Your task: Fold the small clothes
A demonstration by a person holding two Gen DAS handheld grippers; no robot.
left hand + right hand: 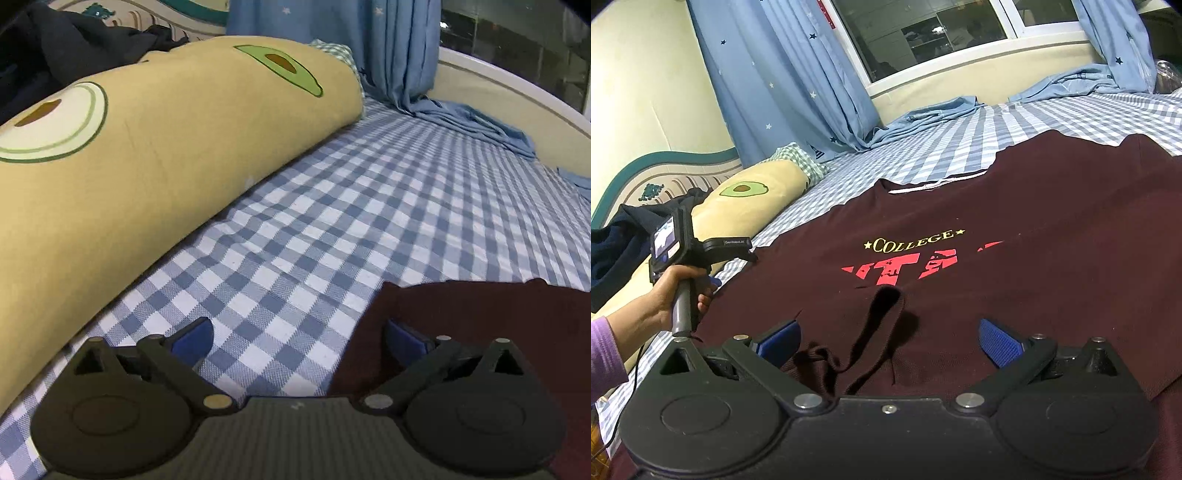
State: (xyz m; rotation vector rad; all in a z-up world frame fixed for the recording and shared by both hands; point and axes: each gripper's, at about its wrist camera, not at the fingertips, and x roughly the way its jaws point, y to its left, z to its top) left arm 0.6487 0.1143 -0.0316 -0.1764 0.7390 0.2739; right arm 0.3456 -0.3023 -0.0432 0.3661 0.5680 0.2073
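Two blue-padded fingers of the left gripper (297,341) stand spread wide in the left wrist view, nothing between them but the blue-and-white gingham bed sheet (369,206). The dark maroon knit T-shirt (480,325) lies flat to the right, its edge running under the right-hand finger (404,341), while the left-hand finger hangs over bare sheet; whether either pad touches cloth cannot be told. A long yellow bolster pillow printed with avocado halves (166,155) curves along the left side, with a heap of dark clothing (66,48) behind it and blue star-dotted curtains (369,48) hanging at the far end, their hems pooled on the sheet. Only a corner of the shirt shows here; the rest is cut off at the frame's edge. In the right wrist view the right gripper (888,341) is likewise released, fingers wide apart, hovering low over the shirt's near part. The T-shirt (1034,229) is spread face up across the sheet (1052,114), collar away from the camera, bearing yellow "COLLEGE" lettering and broken red block letters that a fold partly hides. A ribbed strip of the same maroon fabric (871,332) loops loosely between the fingers, touching neither. At left, a hand (670,291) in a lilac sleeve grips the left gripper's handle at the shirt's edge; its fingertips are hidden here.
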